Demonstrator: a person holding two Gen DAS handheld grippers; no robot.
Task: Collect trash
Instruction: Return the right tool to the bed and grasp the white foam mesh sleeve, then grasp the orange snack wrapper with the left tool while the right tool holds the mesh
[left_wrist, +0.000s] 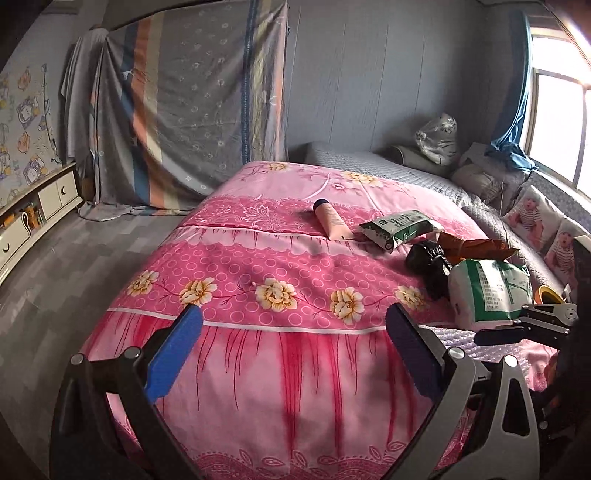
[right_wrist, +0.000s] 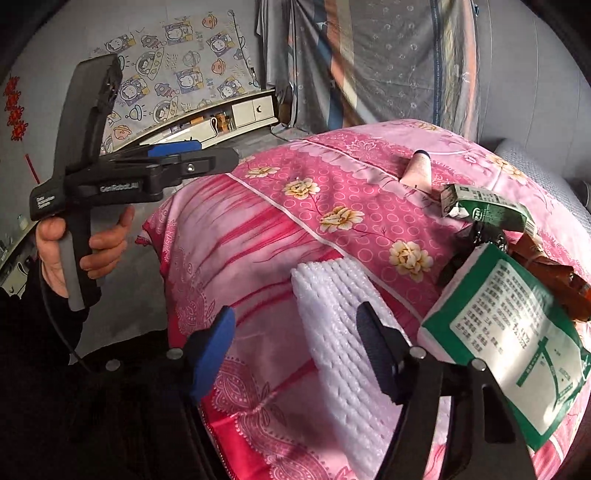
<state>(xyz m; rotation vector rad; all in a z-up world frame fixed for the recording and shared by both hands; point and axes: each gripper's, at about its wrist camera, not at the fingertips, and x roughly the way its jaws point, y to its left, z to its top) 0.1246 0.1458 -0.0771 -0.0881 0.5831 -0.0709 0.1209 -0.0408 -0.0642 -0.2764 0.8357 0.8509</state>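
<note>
Trash lies on a pink flowered quilt (left_wrist: 280, 362): a pink tube (left_wrist: 330, 219), a dark green packet (left_wrist: 399, 229), a black bag (left_wrist: 428, 266), an orange wrapper (left_wrist: 476, 247), a white-and-green packet (left_wrist: 487, 291) and a white foam sheet (right_wrist: 332, 332). My right gripper (right_wrist: 295, 332) hovers over the foam sheet with its jaws apart; the sheet lies flat between them and the pads do not press it. The white-and-green packet (right_wrist: 517, 343) sits just right of the right finger. My left gripper (left_wrist: 295, 332) is open over bare quilt, holding nothing. A hand (right_wrist: 92, 243) holds the left gripper (right_wrist: 207, 155) above the bed's left edge.
A low white cabinet (left_wrist: 33, 214) runs along the left wall, with grey floor (left_wrist: 92, 258) beside the bed. A striped sheet (left_wrist: 192, 110) hangs at the back. Pillows (left_wrist: 532, 218) and a curtained window (left_wrist: 561, 110) border the bed's far right. A yellow tape roll (left_wrist: 550, 295) lies by the packets.
</note>
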